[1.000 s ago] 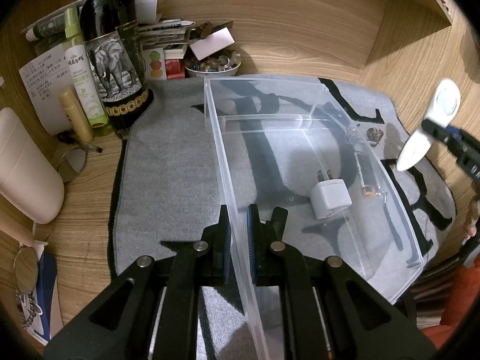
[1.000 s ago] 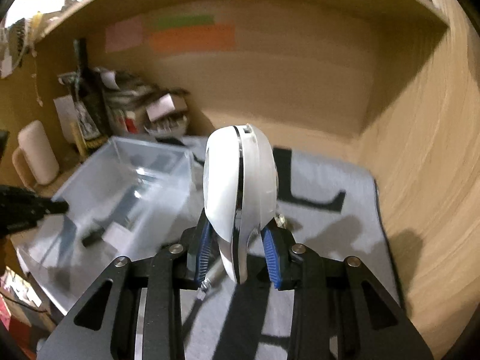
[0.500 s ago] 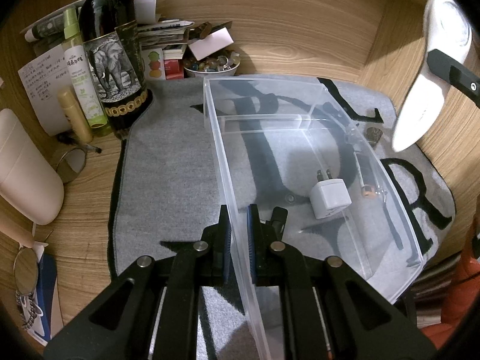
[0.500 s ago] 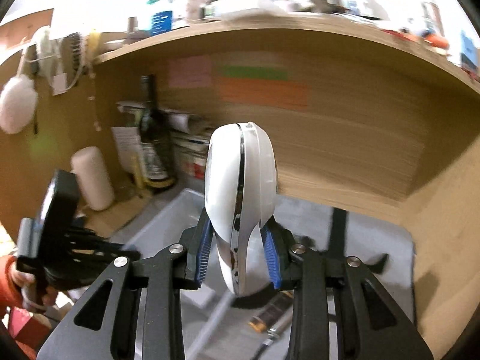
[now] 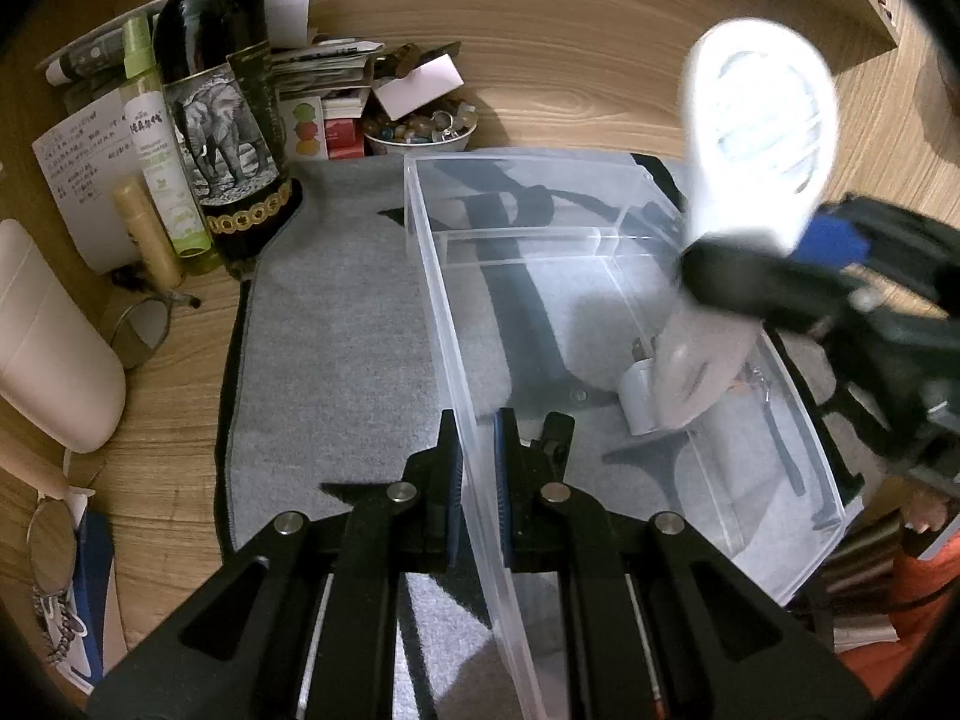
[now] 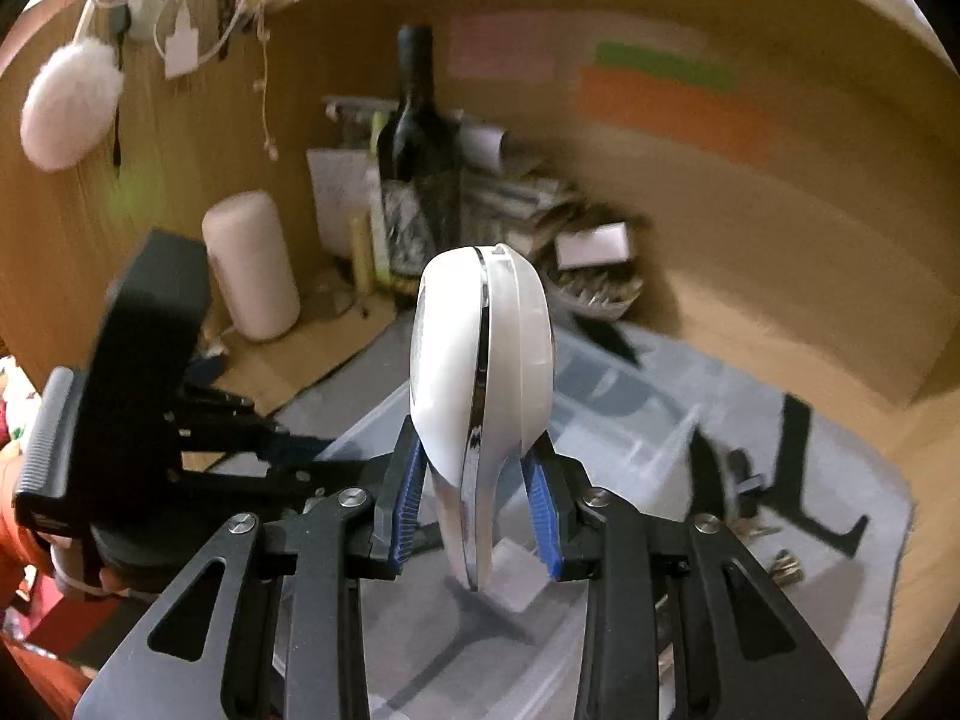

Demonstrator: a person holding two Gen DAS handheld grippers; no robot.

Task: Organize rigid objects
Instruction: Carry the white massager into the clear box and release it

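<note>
A clear plastic bin point(image 5: 528, 204) lies on a grey mat point(image 5: 336, 360), with a white plug adapter point(image 5: 636, 402) inside. My left gripper point(image 5: 477, 468) is shut on the bin's near left wall. My right gripper point(image 6: 477, 474) is shut on a white, chrome-edged paddle-shaped device point(image 6: 480, 360), held upright. In the left wrist view that white device point(image 5: 756, 138) hangs over the bin's right side, its handle end low above the adapter, with the right gripper point(image 5: 780, 276) clamped round it. The right wrist view shows the bin point(image 6: 630, 420) below the device and the left gripper's body point(image 6: 150, 372) at the left.
A dark wine bottle point(image 5: 222, 120), a green spray bottle point(image 5: 159, 144), papers and a bowl of trinkets point(image 5: 420, 132) crowd the back left. A cream cylinder point(image 5: 42, 348) lies at the left. Keys point(image 6: 756, 528) rest on the mat right of the bin. Wooden walls enclose the desk.
My right gripper has carried the white device leftward from beyond the bin's right side to over the bin, and rolled. The left gripper and the bin have stayed put.
</note>
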